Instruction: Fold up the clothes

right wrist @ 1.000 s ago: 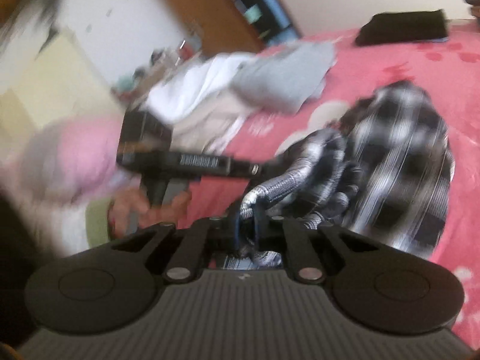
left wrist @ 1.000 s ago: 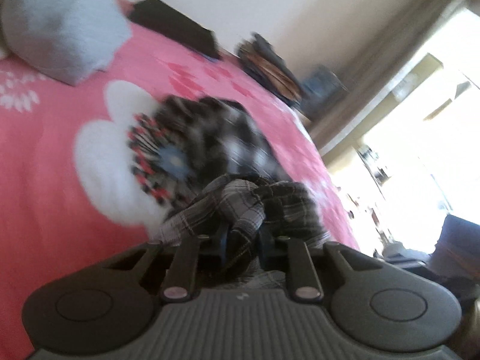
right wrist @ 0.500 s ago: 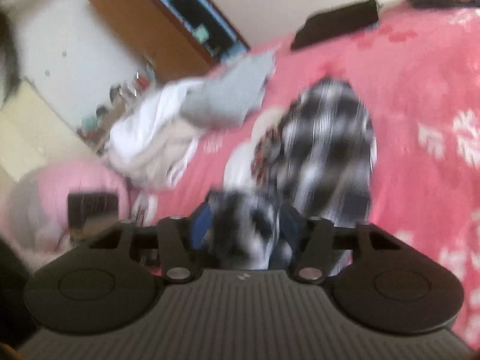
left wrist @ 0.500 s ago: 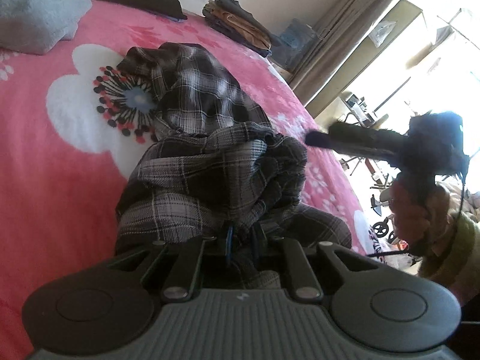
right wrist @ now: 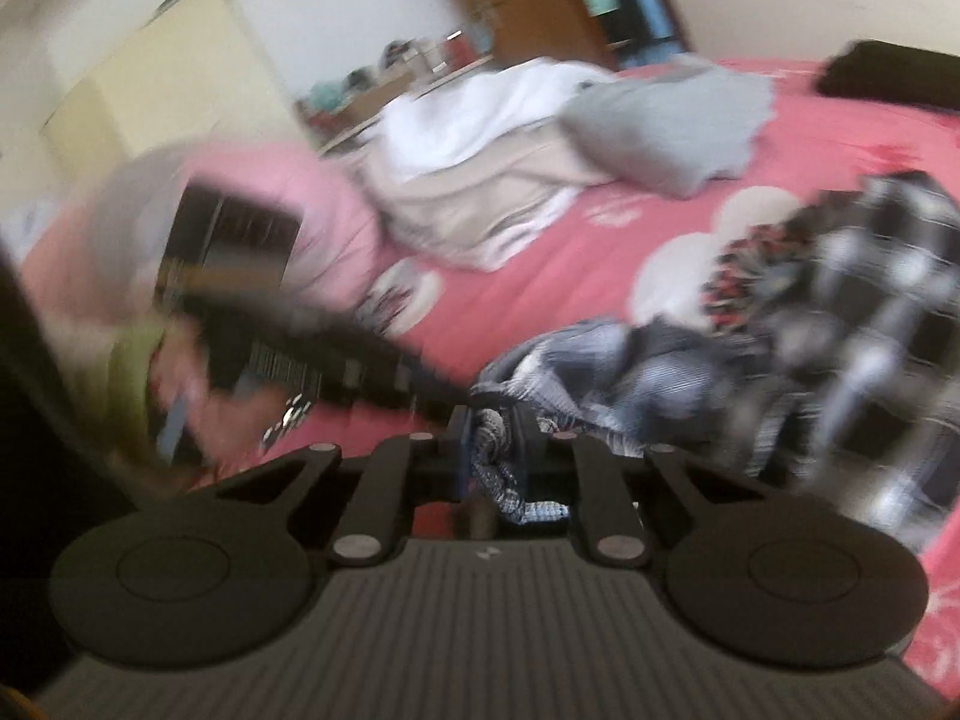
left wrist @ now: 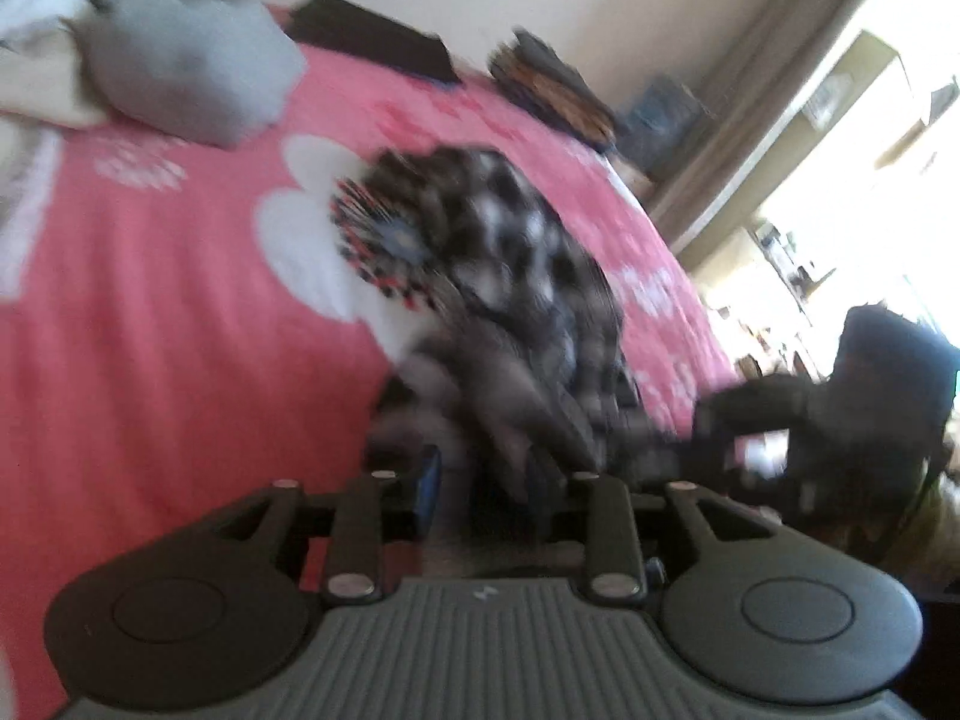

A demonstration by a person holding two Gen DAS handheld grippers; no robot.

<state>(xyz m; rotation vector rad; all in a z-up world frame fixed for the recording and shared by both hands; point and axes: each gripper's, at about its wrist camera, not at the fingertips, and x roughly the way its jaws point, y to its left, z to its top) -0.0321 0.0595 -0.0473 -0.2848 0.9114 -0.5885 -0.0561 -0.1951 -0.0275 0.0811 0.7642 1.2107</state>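
Soft plaid cloth shirt [left wrist: 516, 276], seemingly matt bedspread [left wrist: 150, 330].

A home bedroom: a bed under a pink flower-printed cotton sheet [left wrist: 150, 312], heaped white and grey laundry [right wrist: 540, 138], a brown wooden wardrobe [right wrist: 522, 6], and beige curtains [left wrist: 774, 84] beside a bright window.

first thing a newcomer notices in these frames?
The black-and-white plaid garment, crumpled mid-bed on the pink floral bedspread, with cloth running into both grippers. The right gripper is shut on a bunched edge; the left gripper looks wider, with cloth between its fingers. A grey garment lies beyond.
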